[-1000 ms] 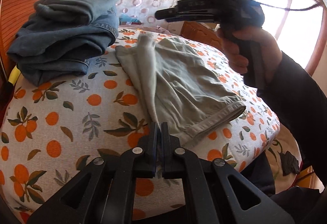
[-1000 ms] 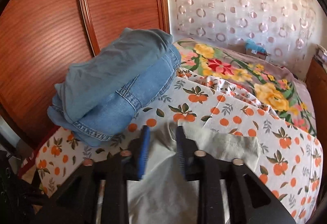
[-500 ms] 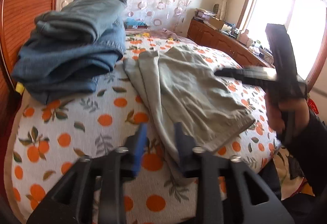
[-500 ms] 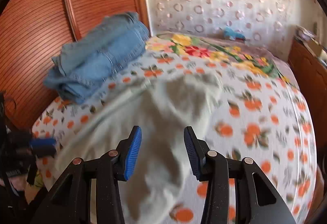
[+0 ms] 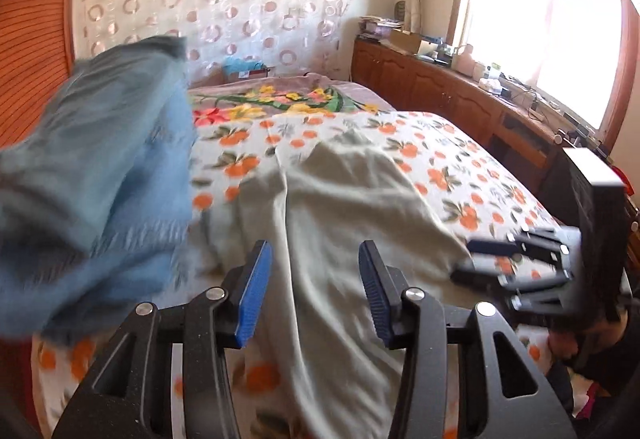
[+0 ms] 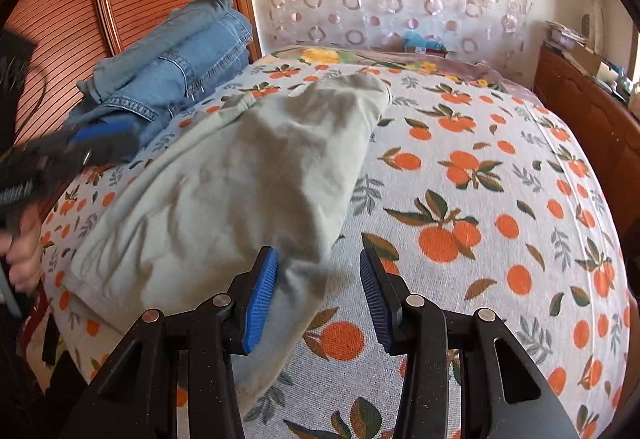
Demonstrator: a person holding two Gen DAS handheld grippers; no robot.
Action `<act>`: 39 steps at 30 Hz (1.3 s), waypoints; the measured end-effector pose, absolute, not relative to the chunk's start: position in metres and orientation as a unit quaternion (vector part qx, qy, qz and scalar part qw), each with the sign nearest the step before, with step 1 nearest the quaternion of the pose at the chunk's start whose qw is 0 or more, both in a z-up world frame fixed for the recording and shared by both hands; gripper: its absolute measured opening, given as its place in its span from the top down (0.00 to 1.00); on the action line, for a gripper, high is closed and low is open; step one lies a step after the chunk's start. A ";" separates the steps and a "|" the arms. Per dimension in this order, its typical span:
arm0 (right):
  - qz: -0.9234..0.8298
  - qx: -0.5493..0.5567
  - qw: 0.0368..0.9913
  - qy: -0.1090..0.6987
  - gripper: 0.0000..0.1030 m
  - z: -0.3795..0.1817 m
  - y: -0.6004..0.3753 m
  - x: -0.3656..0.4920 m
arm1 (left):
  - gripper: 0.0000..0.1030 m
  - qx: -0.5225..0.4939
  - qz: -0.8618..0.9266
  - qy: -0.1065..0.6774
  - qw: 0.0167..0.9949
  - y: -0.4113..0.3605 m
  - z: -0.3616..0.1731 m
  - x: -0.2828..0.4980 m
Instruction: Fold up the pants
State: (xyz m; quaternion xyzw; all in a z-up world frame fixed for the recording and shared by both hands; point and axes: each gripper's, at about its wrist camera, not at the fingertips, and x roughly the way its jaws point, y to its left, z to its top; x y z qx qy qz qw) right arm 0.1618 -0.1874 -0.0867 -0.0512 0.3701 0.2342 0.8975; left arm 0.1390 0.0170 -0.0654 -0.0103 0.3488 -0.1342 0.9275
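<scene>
Pants (image 5: 340, 207) lie under both spread claws (left (image 5: 316, 293) opening), unpinched.

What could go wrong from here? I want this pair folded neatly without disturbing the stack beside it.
1. The grey-green pants lie rumpled and skewed, so a fold now may lock in creases.
2. The folded jeans sit right beside them; the left tool, opening next to the denim, might snag or topple the stack.
3. The right tool straddles only the pants' edge, and could pinch the orange-print bedspread too.
</scene>
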 end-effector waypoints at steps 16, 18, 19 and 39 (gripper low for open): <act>0.232 -0.063 0.907 0.345 0.57 -0.090 -0.190 0.151 | 0.83 0.081 -0.080 0.430 0.896 0.000 -0.100 0.231; 0.232 -0.063 0.908 0.343 0.57 -0.089 -0.190 0.150 | 0.91 0.096 -0.076 0.430 0.894 -0.001 -0.102 0.231; 0.232 -0.063 0.908 0.343 0.57 -0.089 -0.190 0.150 | 0.95 0.099 -0.079 0.431 0.894 -0.002 -0.102 0.231; 0.232 -0.059 0.908 0.343 0.57 -0.089 -0.191 0.150 | 0.79 0.030 -0.052 0.381 0.923 0.038 -0.053 0.188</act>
